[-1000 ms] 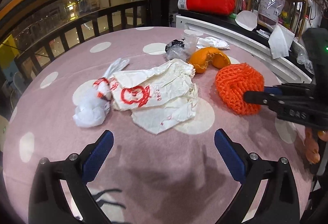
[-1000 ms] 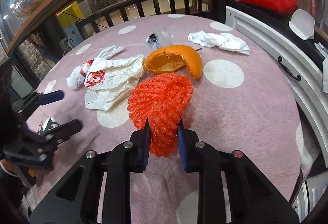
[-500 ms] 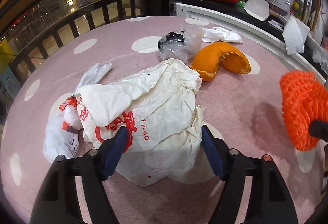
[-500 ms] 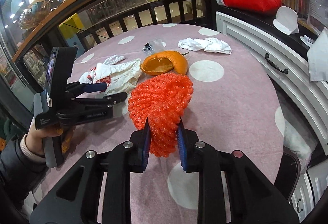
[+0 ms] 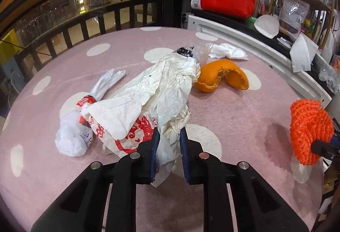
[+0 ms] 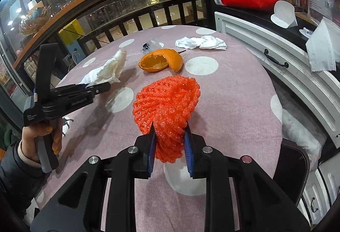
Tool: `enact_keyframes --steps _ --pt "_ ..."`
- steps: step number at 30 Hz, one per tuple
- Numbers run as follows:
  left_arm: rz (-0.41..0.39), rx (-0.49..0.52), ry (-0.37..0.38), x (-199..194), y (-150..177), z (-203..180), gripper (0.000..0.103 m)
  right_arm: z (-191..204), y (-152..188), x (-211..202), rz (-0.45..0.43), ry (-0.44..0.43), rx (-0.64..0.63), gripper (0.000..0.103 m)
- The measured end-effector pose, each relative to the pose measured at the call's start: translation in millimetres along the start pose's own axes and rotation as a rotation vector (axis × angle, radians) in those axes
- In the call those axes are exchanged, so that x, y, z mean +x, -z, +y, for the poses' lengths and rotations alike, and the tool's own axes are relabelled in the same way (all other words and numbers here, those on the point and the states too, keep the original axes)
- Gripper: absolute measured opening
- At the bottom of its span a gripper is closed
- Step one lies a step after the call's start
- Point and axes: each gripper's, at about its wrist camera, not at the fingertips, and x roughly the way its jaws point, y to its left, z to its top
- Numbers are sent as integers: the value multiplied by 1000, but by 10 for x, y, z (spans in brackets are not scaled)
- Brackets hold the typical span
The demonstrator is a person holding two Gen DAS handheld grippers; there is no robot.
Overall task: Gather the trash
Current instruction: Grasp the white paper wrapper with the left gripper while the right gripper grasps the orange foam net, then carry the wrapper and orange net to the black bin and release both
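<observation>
Left wrist view shows the left hand-held gripper [image 5: 167,147] clamped on the near edge of the crumpled white paper bag [image 5: 153,100] with red print, whose bulk is raised off the pink dotted surface [image 5: 233,108]. The right hand-held gripper [image 6: 169,142] is closed on the orange foam net [image 6: 167,102], which hangs clear of the surface near its right edge.

By my reading the task is early: two pieces are gripped, none visibly deposited, and no bin shows in either view. Left lying on the surface are the knotted white plastic bag [image 5: 72,136] just beside the paper bag, the orange peel [image 5: 223,77] a little beyond it, the clear wrapper with a dark scrap [image 5: 191,52] behind the paper bag's far tip, and the white tissue wad [image 5: 228,52] near the far edge. So two of about six items are in hand, four to go.

The paper bag's long axis runs from the left hand-held gripper away and slightly right, its far tip pointing toward the clear wrapper. The foam net's long axis runs from the right hand-held gripper outward toward the peel, its open, wider end farthest from the fingers. The knotted bag lies with its twisted tail pointing away and rightward, the round body nearer the camera.
</observation>
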Motion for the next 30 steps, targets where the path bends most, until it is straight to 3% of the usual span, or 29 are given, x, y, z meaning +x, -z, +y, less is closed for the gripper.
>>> enact_keyframes --steps 12,30 --pt "-115 -49 107 -703 255 -199 18 -34 238 -375 -44 4 2 24" --pt "-173 -7 246 -1151 531 -889 18 -526 719 -1036 -95 94 78 24"
